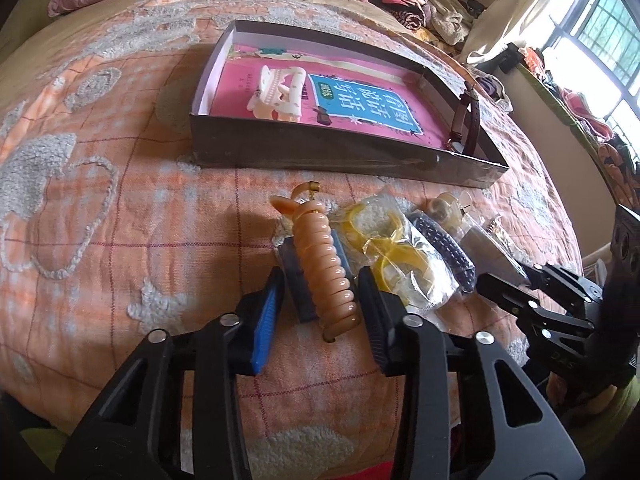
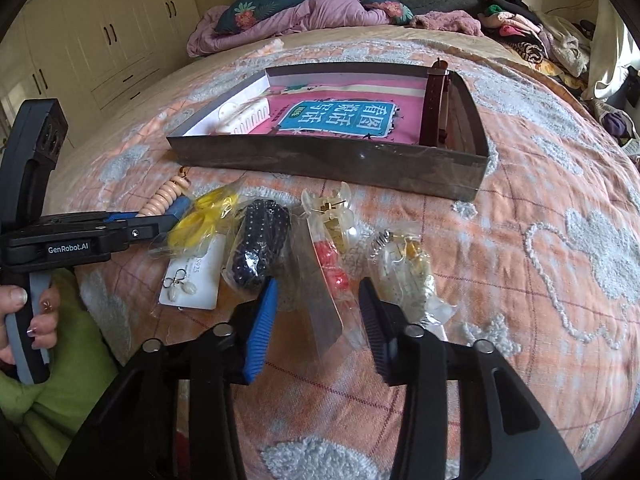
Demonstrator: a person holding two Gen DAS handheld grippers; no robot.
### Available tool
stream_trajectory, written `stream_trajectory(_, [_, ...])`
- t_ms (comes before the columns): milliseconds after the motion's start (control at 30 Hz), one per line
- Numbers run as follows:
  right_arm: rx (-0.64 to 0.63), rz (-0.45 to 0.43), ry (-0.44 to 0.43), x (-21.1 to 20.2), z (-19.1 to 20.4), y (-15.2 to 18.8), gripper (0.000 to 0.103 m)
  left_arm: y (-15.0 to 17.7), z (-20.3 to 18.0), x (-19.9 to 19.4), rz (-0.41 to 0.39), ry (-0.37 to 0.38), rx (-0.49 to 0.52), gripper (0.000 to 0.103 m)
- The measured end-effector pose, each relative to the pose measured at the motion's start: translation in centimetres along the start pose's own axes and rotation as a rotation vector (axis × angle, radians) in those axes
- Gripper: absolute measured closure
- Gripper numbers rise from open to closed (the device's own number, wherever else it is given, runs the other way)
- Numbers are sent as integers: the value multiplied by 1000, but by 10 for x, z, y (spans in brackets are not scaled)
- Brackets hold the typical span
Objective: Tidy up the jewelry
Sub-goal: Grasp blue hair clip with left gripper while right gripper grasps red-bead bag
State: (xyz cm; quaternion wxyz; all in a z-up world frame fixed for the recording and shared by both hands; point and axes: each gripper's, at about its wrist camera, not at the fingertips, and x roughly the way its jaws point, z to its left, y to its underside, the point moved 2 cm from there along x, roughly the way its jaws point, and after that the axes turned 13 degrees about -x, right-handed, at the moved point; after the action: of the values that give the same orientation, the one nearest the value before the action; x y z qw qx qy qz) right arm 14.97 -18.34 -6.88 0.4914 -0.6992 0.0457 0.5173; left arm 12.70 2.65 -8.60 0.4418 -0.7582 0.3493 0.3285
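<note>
A peach spiral coil band (image 1: 326, 264) lies on a dark blue card on the bed, between the open fingers of my left gripper (image 1: 320, 312); it also shows in the right wrist view (image 2: 162, 198). Beside it lie bagged yellow rings (image 1: 386, 252), a bag of dark beads (image 2: 260, 244), a clear hair claw (image 2: 334, 210) and an earring bag (image 2: 408, 268). My right gripper (image 2: 318, 328) is open around a clear packet with red beads (image 2: 332, 276). The brown box (image 1: 320, 154) behind holds a pink book, a white claw clip (image 1: 280, 94) and a brown strap (image 2: 434, 104).
An earring card (image 2: 190, 280) lies left of the beads. Rumpled bedding (image 2: 300, 12) and a clothes pile (image 2: 520, 36) lie at the far end of the bed. A window (image 1: 600, 52) is to the right. A hand (image 2: 24, 320) holds the left gripper's handle.
</note>
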Motion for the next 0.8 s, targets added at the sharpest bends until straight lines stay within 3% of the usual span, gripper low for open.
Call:
stream_trajectory(67, [-4, 3, -11, 2, 1, 1, 81, 1, -1, -1, -6, -3, 11, 74])
stream_trajectory(800, [-10, -107, -18, -41, 4, -7, 82, -8, 5, -34, -77, 1, 29, 75])
